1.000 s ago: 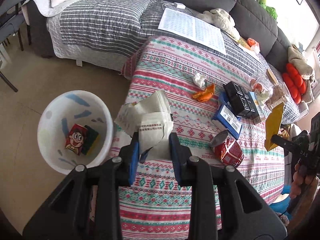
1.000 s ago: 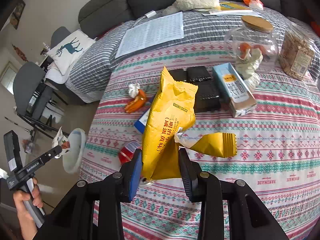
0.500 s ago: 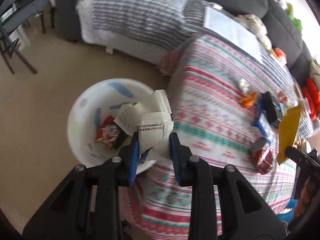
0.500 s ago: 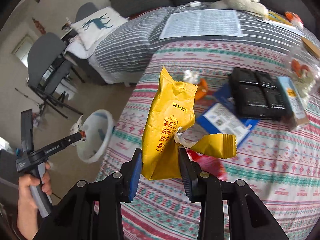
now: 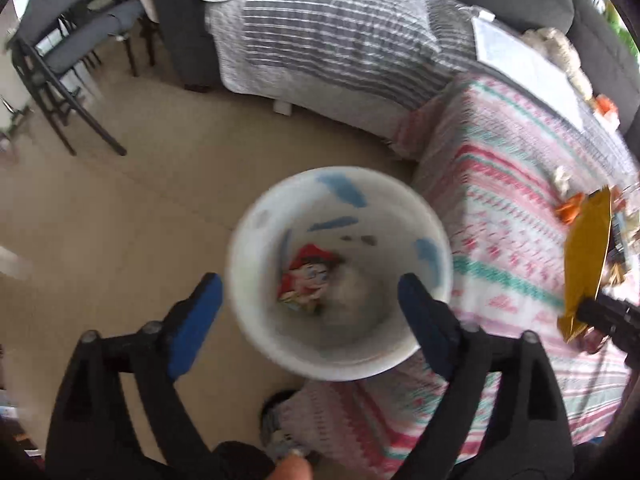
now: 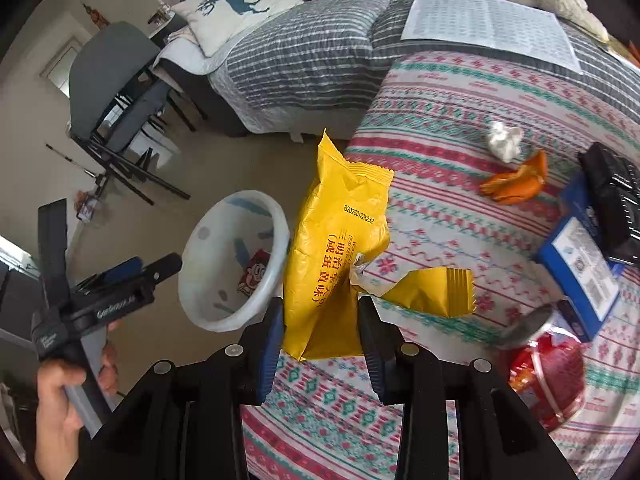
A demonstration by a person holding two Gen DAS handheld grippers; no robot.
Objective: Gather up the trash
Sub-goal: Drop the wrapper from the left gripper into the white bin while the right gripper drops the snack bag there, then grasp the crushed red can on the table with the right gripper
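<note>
My left gripper (image 5: 308, 308) is open and empty, right above the white bin (image 5: 256, 224) on the floor; it also shows in the right wrist view (image 6: 132, 268). A red cartoon wrapper (image 5: 306, 276) lies in the bin, beside a pale blur. My right gripper (image 6: 320, 320) is shut on a yellow snack bag (image 6: 340, 248), held above the table's left edge next to the bin (image 6: 200, 304). The bag also shows in the left wrist view (image 5: 588, 256). A crumpled tissue (image 6: 505, 140), orange peel (image 6: 516, 182) and a red can (image 6: 548, 372) lie on the patterned tablecloth (image 6: 440, 120).
A blue box (image 6: 580, 276) and a black box (image 6: 616, 204) lie at the table's right. A grey striped sofa cover (image 5: 332, 40) with a paper sheet (image 6: 492, 26) is behind. A dark chair (image 6: 116, 92) stands on the beige floor at left.
My left gripper moved over the bin, opened and let go of the white wrappers. My right gripper carried the yellow bag left, toward the bin.
</note>
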